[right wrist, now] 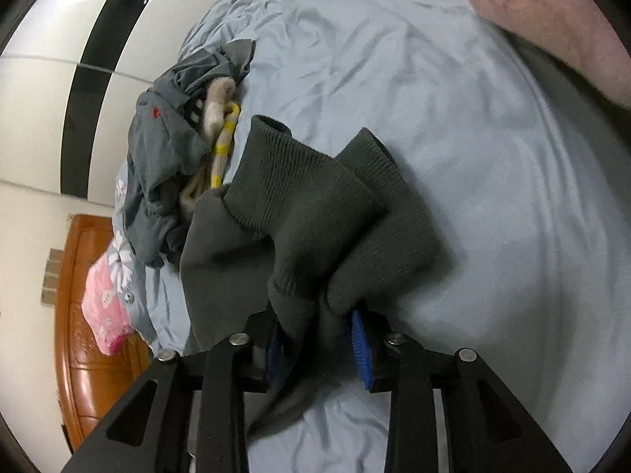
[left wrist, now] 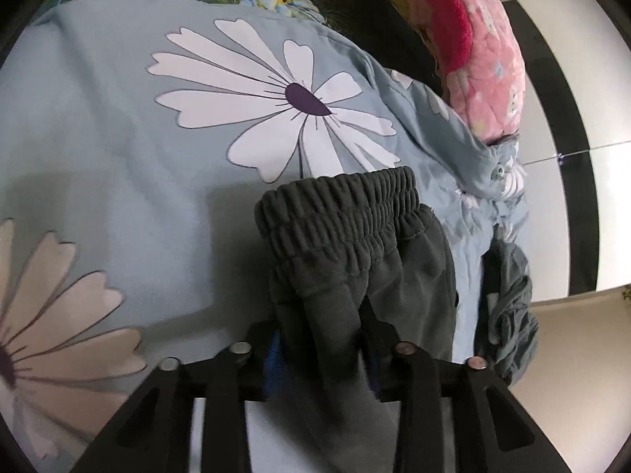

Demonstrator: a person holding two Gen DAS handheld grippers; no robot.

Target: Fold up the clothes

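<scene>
Dark grey pants lie on the blue floral bedsheet (left wrist: 118, 138). In the left wrist view their elastic waistband (left wrist: 339, 213) points away from me, and the cloth below it runs between the jaws of my left gripper (left wrist: 323, 331). The jaws stand apart around the bunch, loose on it. In the right wrist view the two ribbed cuffs (right wrist: 315, 181) rest on the sheet (right wrist: 473, 197) side by side. The leg fabric passes between the jaws of my right gripper (right wrist: 315, 331), and the right blue pad (right wrist: 361, 347) shows bare beside the cloth.
A crumpled pile of grey clothes (right wrist: 165, 157) with a yellow-striped item sits near the bed's edge, also seen as a grey heap (left wrist: 512, 307). A pink quilt (left wrist: 485, 59) lies at the bed's end. A person's arm (right wrist: 552, 12) and wooden furniture (right wrist: 86, 315) are alongside.
</scene>
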